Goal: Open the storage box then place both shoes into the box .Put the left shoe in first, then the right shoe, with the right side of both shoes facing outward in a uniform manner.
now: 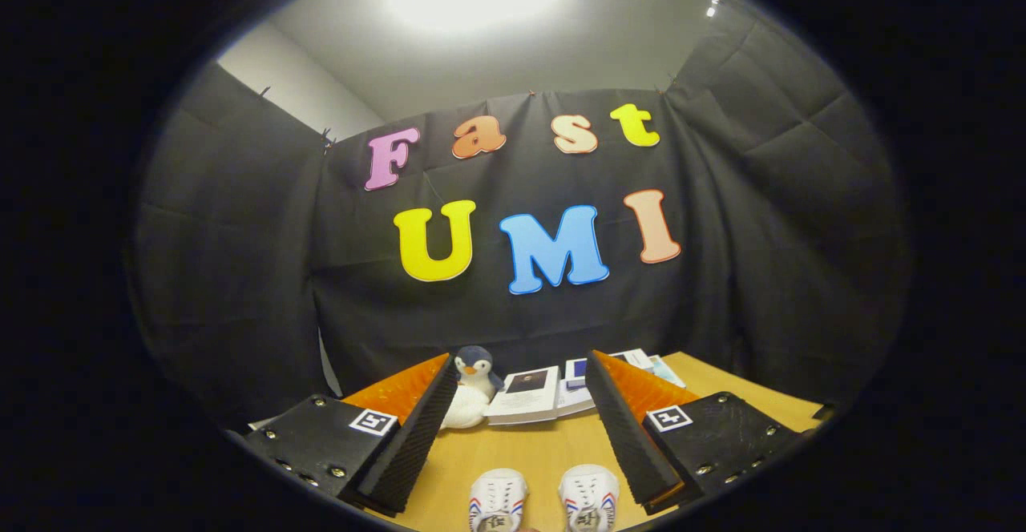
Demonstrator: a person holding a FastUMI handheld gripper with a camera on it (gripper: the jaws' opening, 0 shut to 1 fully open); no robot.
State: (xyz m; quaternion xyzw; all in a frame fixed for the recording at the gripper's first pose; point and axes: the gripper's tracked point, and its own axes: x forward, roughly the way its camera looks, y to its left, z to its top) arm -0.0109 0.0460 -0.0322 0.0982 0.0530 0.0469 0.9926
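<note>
Two shoes (543,501) stand side by side on the tabletop (521,448), toes pointing toward the camera, low between the fingers of the gripper (521,412). Jaws are spread wide and hold nothing; both fingers hang clear above the surface, one on each side of the pair. Beyond the fingertips sit a plush penguin (473,392) and an open booklet (533,394) with further printed sheets just beside it, all near the booth wall.

Judgement: the task stands at its opening step. No storage box can be made out from this position, so its lid state cannot be told, and neither shoe has been taken up. The next move calls for locating the box and opening it before any grasp. After that, the left shoe goes first, and which of the pair is the left cannot be settled from this angle.
</note>
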